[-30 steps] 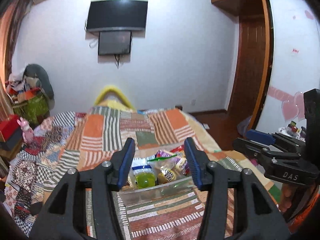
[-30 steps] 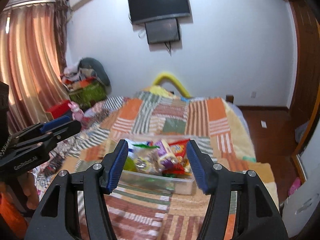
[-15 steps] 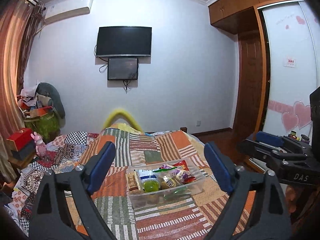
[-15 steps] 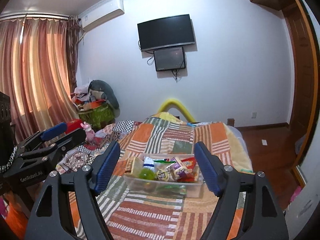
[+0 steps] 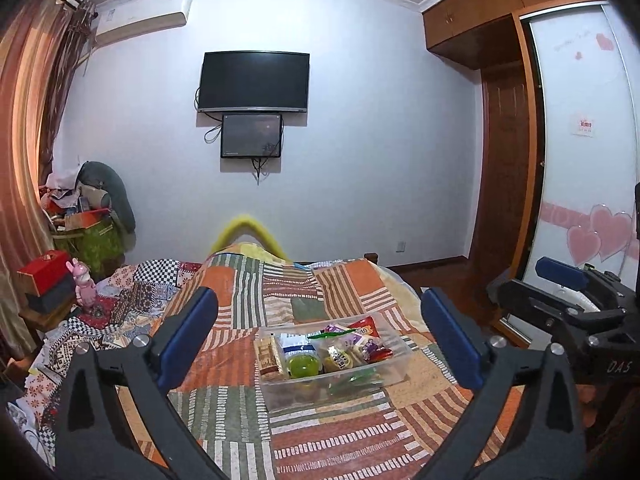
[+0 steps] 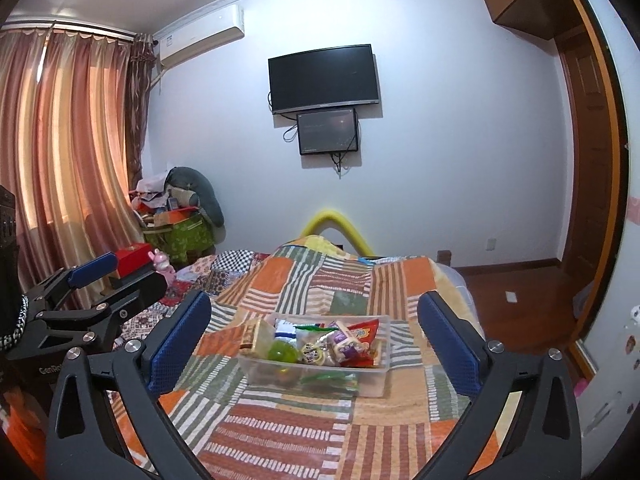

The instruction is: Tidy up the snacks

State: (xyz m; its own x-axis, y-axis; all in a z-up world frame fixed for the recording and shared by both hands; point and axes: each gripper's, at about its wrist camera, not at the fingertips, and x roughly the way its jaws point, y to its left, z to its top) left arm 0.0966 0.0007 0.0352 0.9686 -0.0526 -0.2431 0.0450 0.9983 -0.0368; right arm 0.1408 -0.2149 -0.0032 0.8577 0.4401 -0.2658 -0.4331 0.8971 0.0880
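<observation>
A clear plastic bin [image 5: 394, 372] [image 6: 374, 380] sits on the patchwork bedspread. It holds several snacks: a biscuit pack [image 5: 267, 358], a green jelly cup [image 5: 303, 364] [image 6: 283, 354], a red packet [image 5: 365, 324] [image 6: 364, 330] and wrapped sweets. My left gripper [image 5: 318, 340] is open and empty, held well back above the bed with the bin between its fingers in view. My right gripper [image 6: 314, 334] is also open and empty, equally far back. Each gripper shows at the edge of the other's view.
The patchwork bedspread [image 5: 328, 436] covers the bed. A yellow curved bed end [image 5: 248, 228] rises at the far side. Clutter, a green bag [image 5: 92, 246] and a red box [image 5: 42, 272] stand at the left. A wardrobe [image 5: 576, 160] and wooden floor lie right.
Both grippers have opened wide and pulled back and up from the bin. The bin now looks smaller and farther away.
</observation>
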